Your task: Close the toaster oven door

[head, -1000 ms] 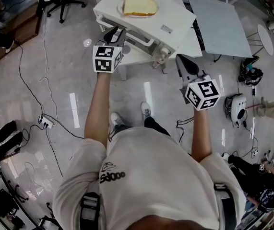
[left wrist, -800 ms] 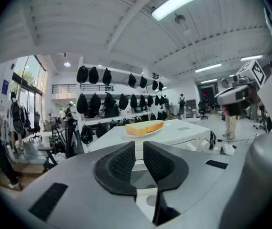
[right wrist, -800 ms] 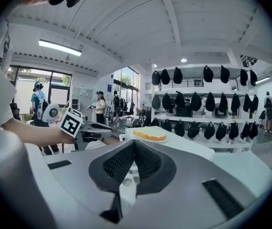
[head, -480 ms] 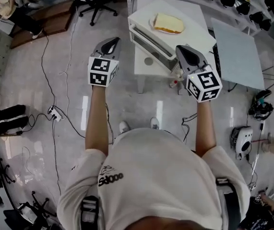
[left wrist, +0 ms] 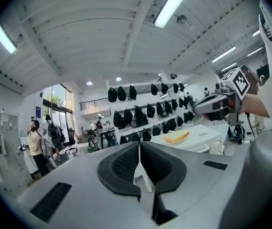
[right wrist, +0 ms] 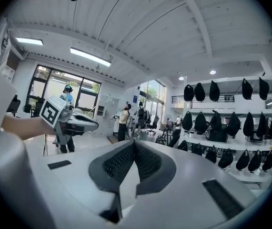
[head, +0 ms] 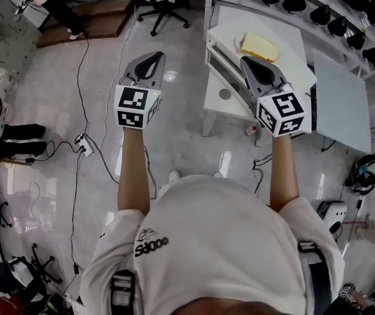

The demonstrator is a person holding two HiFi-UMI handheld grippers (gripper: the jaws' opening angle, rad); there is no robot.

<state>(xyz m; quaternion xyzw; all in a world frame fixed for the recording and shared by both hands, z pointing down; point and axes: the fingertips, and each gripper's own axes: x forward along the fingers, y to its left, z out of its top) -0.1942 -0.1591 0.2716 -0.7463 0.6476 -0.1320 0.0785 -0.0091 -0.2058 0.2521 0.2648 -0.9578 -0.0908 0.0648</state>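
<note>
Left tool [head: 149,63] and right tool [head: 251,67], both closed on nothing, beside the toaster oven [head: 291,43], upper right.

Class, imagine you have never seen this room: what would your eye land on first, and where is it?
First, the two marker-cubed grippers held out in front of the person: the left gripper over the floor, the right gripper before the white toaster oven, both shut and empty. Next, the slice of bread lying on the oven's top, upper right in the head view.
</note>
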